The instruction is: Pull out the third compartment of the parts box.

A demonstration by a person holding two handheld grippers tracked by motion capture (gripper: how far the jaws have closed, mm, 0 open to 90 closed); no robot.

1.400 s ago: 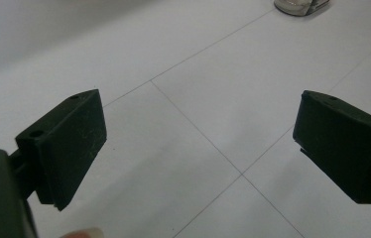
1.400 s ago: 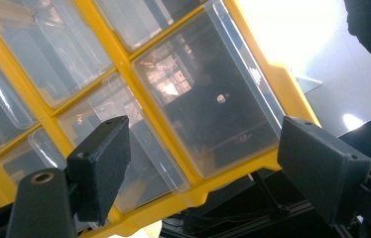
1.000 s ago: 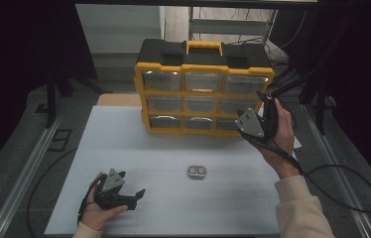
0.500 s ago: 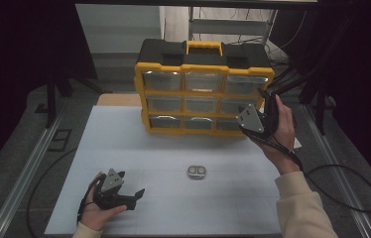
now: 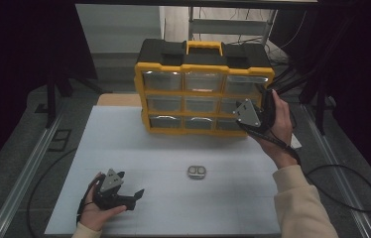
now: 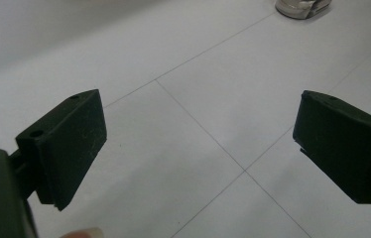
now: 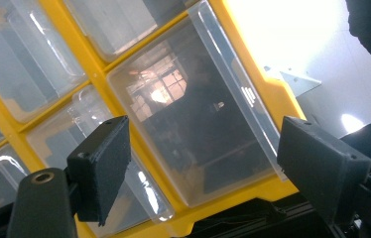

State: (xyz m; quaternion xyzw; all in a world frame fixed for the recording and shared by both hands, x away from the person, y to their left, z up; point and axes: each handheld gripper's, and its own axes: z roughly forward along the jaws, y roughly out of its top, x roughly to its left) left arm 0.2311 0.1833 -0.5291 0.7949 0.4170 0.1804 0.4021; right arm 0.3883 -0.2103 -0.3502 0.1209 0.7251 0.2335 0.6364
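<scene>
A yellow and black organiser cabinet (image 5: pixel 204 94) with clear plastic drawers stands at the back of the white table (image 5: pixel 124 148). My right gripper (image 5: pixel 243 117) is held up in front of its right-hand column of drawers. In the right gripper view the jaws (image 7: pixel 208 168) stand open, close to one clear drawer (image 7: pixel 193 124) and its handle lip, with nothing gripped. My left gripper (image 5: pixel 131 198) rests low at the table's front left, pointing right. Its jaws (image 6: pixel 198 148) stand open over bare table. A small shiny metal object (image 5: pixel 197 172) lies on the table's middle, also seen at the top edge as the metal object (image 6: pixel 302 6).
Cables (image 5: pixel 352 173) trail off the right of the table. Metal rails (image 5: pixel 20 183) run along both sides. A dark shelf frame (image 5: pixel 233 25) stands behind the cabinet.
My right gripper has edged slightly up and left, closer to the cabinet's right drawers. The left gripper and the metal object have stayed put.
</scene>
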